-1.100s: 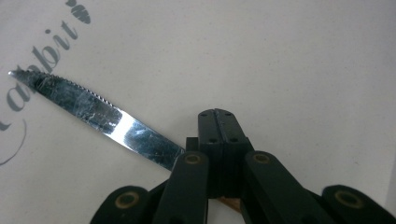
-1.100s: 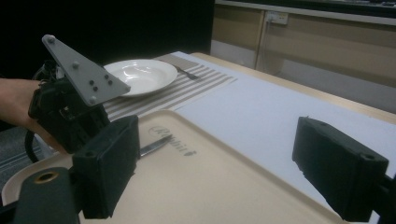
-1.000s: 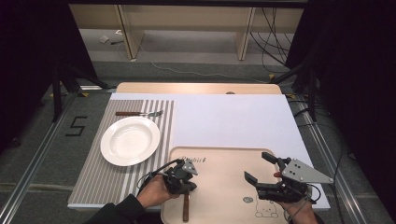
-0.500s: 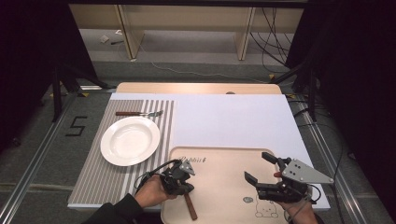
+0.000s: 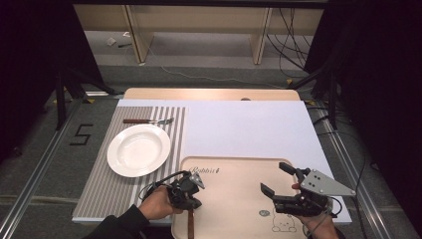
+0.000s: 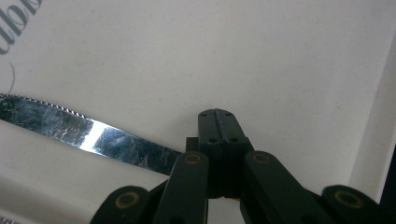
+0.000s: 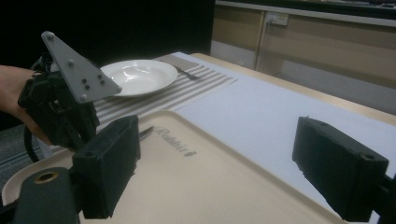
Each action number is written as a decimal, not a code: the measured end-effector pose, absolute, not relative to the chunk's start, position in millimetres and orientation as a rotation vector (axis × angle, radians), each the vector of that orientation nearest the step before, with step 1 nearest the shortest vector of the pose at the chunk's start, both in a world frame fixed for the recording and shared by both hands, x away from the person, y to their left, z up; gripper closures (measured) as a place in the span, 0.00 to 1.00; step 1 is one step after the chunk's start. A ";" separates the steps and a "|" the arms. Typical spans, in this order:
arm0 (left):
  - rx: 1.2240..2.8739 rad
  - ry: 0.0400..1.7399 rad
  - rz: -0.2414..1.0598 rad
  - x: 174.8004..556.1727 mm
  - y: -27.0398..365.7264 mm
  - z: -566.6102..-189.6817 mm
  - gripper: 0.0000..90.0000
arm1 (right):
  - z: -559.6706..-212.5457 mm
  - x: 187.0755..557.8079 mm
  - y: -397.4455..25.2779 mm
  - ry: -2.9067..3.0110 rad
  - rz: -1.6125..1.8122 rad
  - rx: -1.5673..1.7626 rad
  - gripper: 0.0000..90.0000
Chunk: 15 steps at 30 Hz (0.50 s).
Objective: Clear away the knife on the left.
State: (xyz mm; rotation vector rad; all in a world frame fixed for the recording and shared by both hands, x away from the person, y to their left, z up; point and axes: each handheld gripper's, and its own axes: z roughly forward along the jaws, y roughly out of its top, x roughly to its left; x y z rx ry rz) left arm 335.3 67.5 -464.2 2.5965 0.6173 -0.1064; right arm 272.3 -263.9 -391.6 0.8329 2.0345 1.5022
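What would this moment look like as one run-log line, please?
left tongs: shut on knife | right tongs: open, above tray | plate, fork: on mat

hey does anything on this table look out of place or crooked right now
Only the serrated steel knife with the brown handle: it lies on the beige plastic tray, clamped in the left gripper, while the brown-handled fork sits above the white round plate. Nothing is spilled or broken.

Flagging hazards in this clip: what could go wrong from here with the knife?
The left tool is shut on the knife near where blade meets handle, so the long serrated blade could pivot or slip. Swung toward the plate, it might clip the rim. The right tool sits open, giving no support.
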 end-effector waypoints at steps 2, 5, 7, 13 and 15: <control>2.600 0.620 -0.106 335.6 68.5 -463.9 0.99 | -391.6 272.3 -263.8 2.035 1.503 0.832 0.18; 2.607 0.616 -0.105 336.1 70.0 -463.7 0.99 | -391.7 272.3 -263.8 2.035 1.503 0.832 0.18; 2.608 0.616 -0.108 336.6 71.0 -463.7 0.99 | -391.7 272.3 -263.8 2.035 1.503 0.832 0.18; 2.611 0.625 -0.106 337.5 73.3 -463.4 0.99 | -391.7 272.4 -263.8 2.035 1.502 0.831 0.18; 2.613 0.625 -0.106 337.8 73.7 -463.4 0.99 | -391.7 272.3 -263.8 2.035 1.503 0.831 0.18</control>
